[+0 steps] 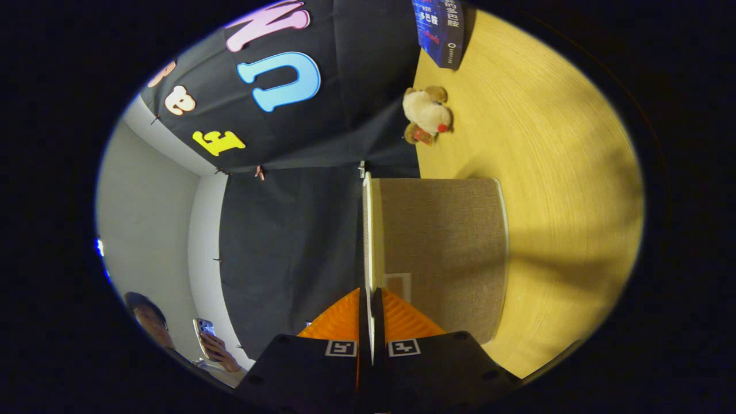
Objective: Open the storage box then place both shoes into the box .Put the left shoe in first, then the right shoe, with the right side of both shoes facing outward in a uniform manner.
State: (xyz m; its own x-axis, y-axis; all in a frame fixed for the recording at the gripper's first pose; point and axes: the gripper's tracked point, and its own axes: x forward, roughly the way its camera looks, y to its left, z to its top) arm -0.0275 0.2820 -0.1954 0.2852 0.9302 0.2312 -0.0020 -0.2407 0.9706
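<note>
Claw (371,305) clamped on storage box (445,253) lid (368,230) edge.

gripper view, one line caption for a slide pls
Gripper shut on the thin white lid edge of the grey fabric storage box, plush toy beyond on the wooden table.

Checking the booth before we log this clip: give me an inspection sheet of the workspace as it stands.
Surface: yellow wooden tabletop, view rolled sideways.
Job's things: grey fabric storage box; its thin white lid edge runs between the fingers; shoes nothing seen.
Clutter: cream plush dog toy beyond the box; dark blue printed box farther off.
Grippers: gripper shut on the lid edge.
Cables: nothing seen.
Surroundings: black cloth wall; white wall; a person holding a phone.
</note>
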